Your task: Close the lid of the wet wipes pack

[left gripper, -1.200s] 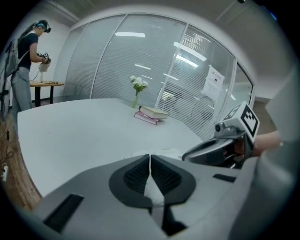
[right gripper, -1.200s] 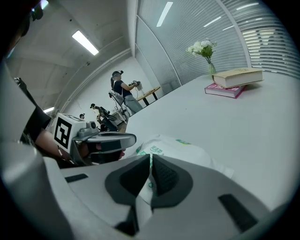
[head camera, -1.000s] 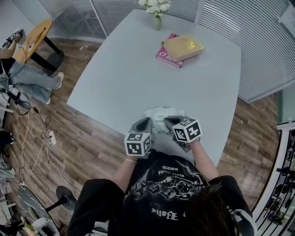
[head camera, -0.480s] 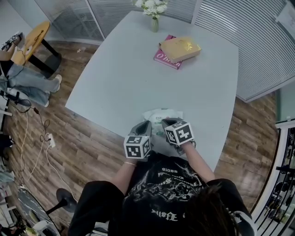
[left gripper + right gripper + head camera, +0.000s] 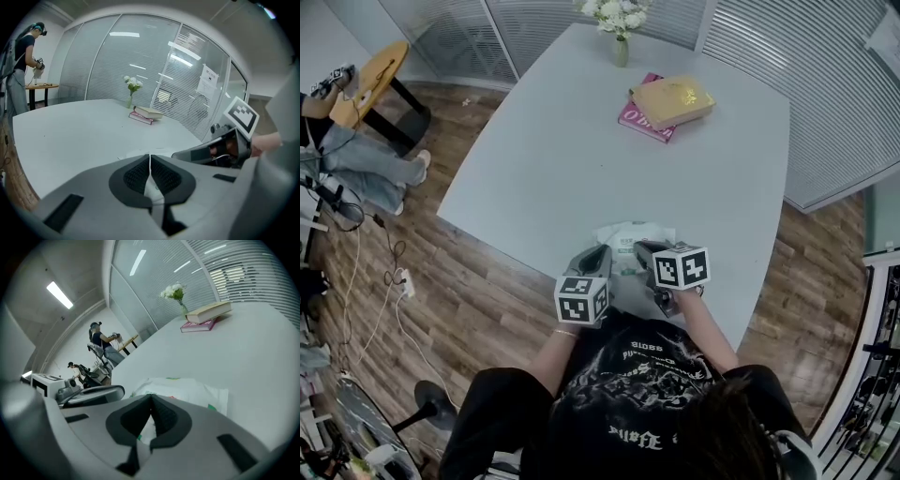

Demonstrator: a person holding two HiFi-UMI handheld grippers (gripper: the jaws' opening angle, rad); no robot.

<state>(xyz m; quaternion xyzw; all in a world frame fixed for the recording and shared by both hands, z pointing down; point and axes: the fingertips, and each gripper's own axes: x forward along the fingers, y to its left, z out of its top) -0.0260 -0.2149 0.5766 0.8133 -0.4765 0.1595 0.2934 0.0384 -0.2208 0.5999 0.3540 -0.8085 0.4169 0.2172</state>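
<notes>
Wet wipes pack at closed gripper tips

Left gripper and right gripper, each with jaws pressed together and holding nothing, point side by side at the pack's near end, close to the front edge of the white table.

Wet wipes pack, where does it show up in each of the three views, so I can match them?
Head view: the wet wipes pack lies low centre, by the near edge of the table.
Left gripper view: the pack is a pale sliver just above the jaws.
Right gripper view: the pack sits centre, just beyond the jaws.
Shared landmark: the stacked books.
</notes>
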